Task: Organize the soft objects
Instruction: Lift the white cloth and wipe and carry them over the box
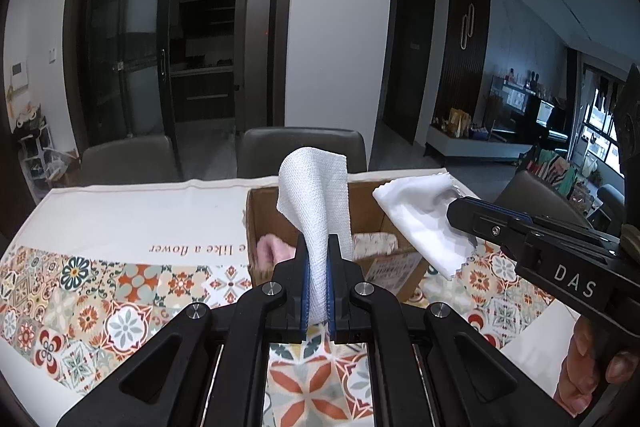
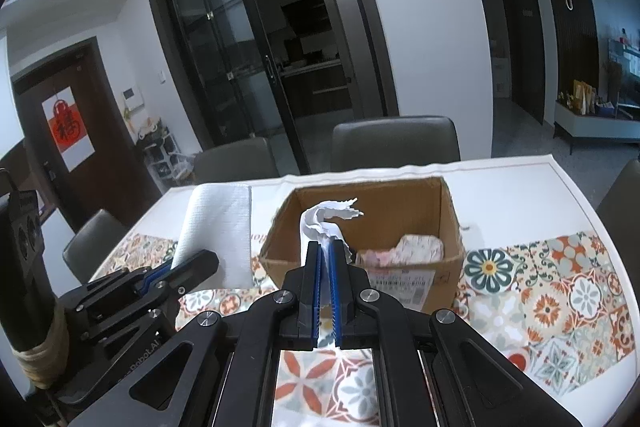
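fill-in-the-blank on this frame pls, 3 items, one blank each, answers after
1. The left gripper is shut on a white textured ____.
2. The right gripper holds a smooth white cloth with ____ edges.
3. On the patterned tablecloth stands an open ____ box with soft items already inside.

Missing words: towel; zigzag; cardboard

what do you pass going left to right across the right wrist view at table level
left gripper → waffle cloth it holds → box, with the right gripper and its white cloth in front of the box's left part → tablecloth
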The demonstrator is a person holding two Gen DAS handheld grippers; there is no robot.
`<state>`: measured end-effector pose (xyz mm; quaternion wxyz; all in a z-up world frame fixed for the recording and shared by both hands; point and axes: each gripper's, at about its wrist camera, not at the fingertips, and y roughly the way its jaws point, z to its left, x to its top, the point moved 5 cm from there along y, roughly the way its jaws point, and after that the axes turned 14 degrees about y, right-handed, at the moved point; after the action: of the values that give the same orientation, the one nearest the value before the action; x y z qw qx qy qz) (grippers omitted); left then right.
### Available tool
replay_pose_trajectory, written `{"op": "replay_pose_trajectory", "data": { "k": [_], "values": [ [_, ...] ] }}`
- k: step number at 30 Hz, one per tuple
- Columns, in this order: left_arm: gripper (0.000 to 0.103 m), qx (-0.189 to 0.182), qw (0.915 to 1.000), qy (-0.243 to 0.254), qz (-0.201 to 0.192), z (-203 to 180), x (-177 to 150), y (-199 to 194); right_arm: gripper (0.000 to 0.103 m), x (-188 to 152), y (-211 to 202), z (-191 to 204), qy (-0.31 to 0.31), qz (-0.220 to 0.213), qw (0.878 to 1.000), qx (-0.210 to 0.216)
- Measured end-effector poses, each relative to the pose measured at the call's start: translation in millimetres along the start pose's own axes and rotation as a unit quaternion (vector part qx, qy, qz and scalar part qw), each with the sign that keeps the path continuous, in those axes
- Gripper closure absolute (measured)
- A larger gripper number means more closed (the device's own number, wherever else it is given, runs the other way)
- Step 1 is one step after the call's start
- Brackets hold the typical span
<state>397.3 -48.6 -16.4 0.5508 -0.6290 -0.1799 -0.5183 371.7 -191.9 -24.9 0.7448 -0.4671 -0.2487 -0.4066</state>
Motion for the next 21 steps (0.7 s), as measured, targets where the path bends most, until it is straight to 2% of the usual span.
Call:
{"op": "replay_pose_trajectory", "data": {
  "k": [10, 21],
  "values": [
    [0.095, 0.005, 0.9997, 0.014, -0.017, -0.3, 26.0, 18.1, 0.097, 26.9, 11.4, -5.9, 0.001, -0.018, 1.0, -0.002],
    [0.095, -0.002, 0.9998, 0.019, 0.007, 0.1, 32.3, 65.3, 0.097, 44.5, 47.0, -21.7, 0.003, -0.011, 1.0, -0.014]
  ]
}}
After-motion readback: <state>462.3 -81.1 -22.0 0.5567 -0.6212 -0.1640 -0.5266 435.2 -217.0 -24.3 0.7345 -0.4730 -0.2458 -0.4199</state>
